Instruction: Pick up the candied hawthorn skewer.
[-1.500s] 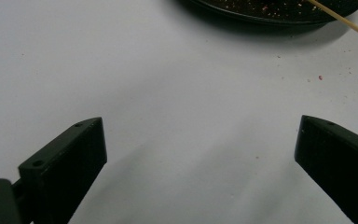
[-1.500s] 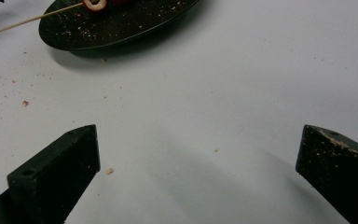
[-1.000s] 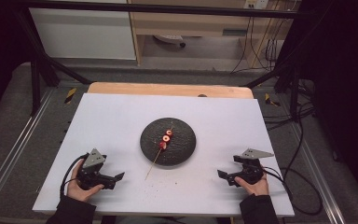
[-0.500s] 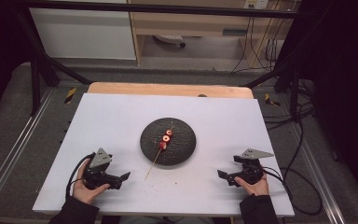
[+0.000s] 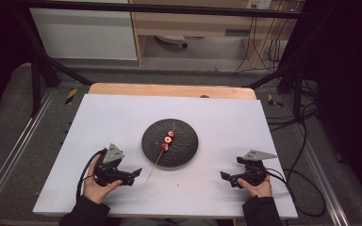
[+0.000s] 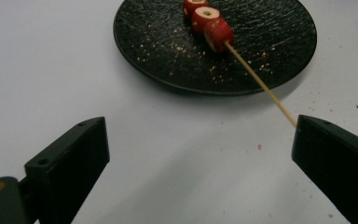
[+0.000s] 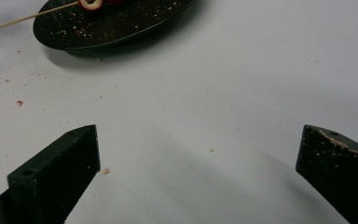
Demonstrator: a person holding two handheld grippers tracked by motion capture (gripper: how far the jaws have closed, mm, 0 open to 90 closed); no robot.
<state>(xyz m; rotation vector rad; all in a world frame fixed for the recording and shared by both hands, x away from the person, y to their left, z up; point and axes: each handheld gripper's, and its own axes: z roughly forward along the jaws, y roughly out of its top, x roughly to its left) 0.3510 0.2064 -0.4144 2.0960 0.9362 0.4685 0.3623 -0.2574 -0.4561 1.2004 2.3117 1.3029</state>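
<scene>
**Skewer on a black plate, both grippers low at the counter's near edge**

A round black plate (image 5: 169, 142) with a rough, pebbled surface sits mid-counter, dusted with pale crumbs. Across it lies a thin wooden skewer (image 6: 259, 82) threaded with three red fruit slices (image 6: 208, 20), each showing a pale cut face with a small hole at the centre. The bare end of the stick runs off the plate's rim and over the white counter (image 5: 122, 117), where more crumbs and a few red specks are scattered.

In the left gripper view, the plate lies ahead of the jaws and the skewer's free tip ends right at the tip of the right-hand jaw; whether they touch cannot be told. The left gripper (image 5: 133, 174) has its jaws wide apart, nothing between them. The left hand (image 5: 96, 181) wraps its body from behind, jaws pointing toward the plate.

The right gripper (image 5: 226, 178) is well apart from the plate, which lies ahead and to the left of its jaws. These too stand wide apart and empty. The right hand (image 5: 257, 187) grips it low over the counter.
</scene>
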